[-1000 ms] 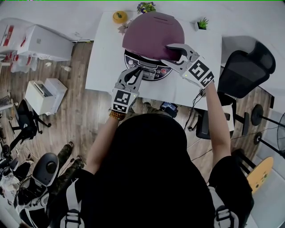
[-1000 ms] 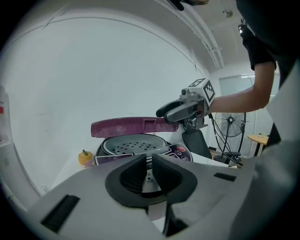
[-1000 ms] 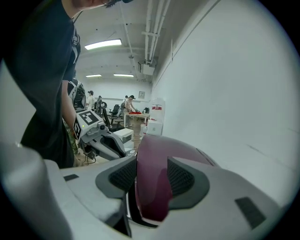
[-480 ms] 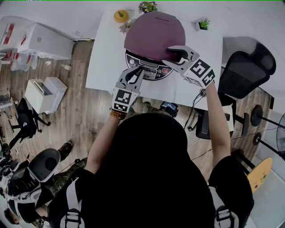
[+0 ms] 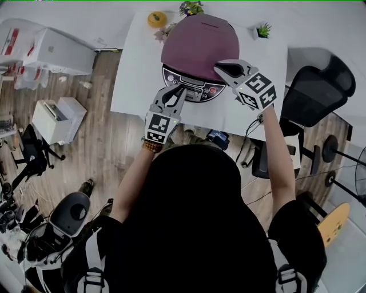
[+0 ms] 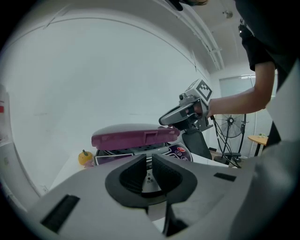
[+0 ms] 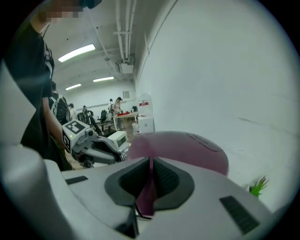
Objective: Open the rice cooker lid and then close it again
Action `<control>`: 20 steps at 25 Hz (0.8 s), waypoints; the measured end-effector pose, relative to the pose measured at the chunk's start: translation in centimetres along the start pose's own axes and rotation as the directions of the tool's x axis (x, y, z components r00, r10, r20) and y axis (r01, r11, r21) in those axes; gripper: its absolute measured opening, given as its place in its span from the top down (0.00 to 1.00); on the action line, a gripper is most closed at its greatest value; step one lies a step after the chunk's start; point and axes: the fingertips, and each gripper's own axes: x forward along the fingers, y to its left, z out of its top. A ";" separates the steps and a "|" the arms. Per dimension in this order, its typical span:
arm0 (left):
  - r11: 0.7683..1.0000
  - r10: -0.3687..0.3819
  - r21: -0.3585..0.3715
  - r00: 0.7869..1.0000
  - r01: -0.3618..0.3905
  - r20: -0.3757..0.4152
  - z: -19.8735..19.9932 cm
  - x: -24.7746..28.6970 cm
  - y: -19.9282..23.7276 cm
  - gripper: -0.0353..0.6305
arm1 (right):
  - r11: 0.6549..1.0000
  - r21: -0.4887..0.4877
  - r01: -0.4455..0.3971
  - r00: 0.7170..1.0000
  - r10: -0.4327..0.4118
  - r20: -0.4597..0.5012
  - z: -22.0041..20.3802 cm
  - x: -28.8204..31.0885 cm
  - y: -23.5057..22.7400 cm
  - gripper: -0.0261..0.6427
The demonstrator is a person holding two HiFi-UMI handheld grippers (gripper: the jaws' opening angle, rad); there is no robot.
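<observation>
The rice cooker stands on the white table (image 5: 137,74); its purple lid (image 5: 197,43) is down but sits slightly ajar above the body in the left gripper view (image 6: 131,137). My right gripper (image 5: 220,67) lies at the lid's front right rim. Its jaws have just been closing, and the pads (image 7: 161,174) now stand almost together with only the purple lid (image 7: 187,150) showing behind them; nothing shows between them. My left gripper (image 5: 178,91) is at the cooker's control panel (image 5: 194,91), jaws a narrow gap apart (image 6: 149,168), holding nothing.
A yellow fruit-like ornament (image 5: 155,19), flowers (image 5: 187,8) and a small green plant (image 5: 262,30) stand at the table's far edge. A black office chair (image 5: 311,86) is right of the table. White boxes (image 5: 57,120) sit on the wooden floor at left.
The right gripper's jaws, wide apart a second ago over the lid's rim, have come together. The left gripper has stayed at the control panel.
</observation>
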 end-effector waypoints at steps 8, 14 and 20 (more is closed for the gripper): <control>1.000 0.003 0.005 1.000 -0.003 -0.002 0.1 -0.1 0.1 0.91 | 0.999 -0.036 0.012 0.996 -0.015 -0.090 -1.7 1.0 0.5 0.89; 1.000 0.004 0.015 1.000 -0.004 -0.004 0.2 0.1 0.0 0.91 | 0.999 -0.044 0.011 0.994 -0.015 -0.106 -2.6 1.4 0.6 0.89; 0.991 -0.019 -0.136 1.000 0.018 -0.007 1.7 -0.7 2.1 0.91 | 1.000 -0.021 0.022 0.993 -0.025 -0.116 -2.8 1.7 0.7 0.89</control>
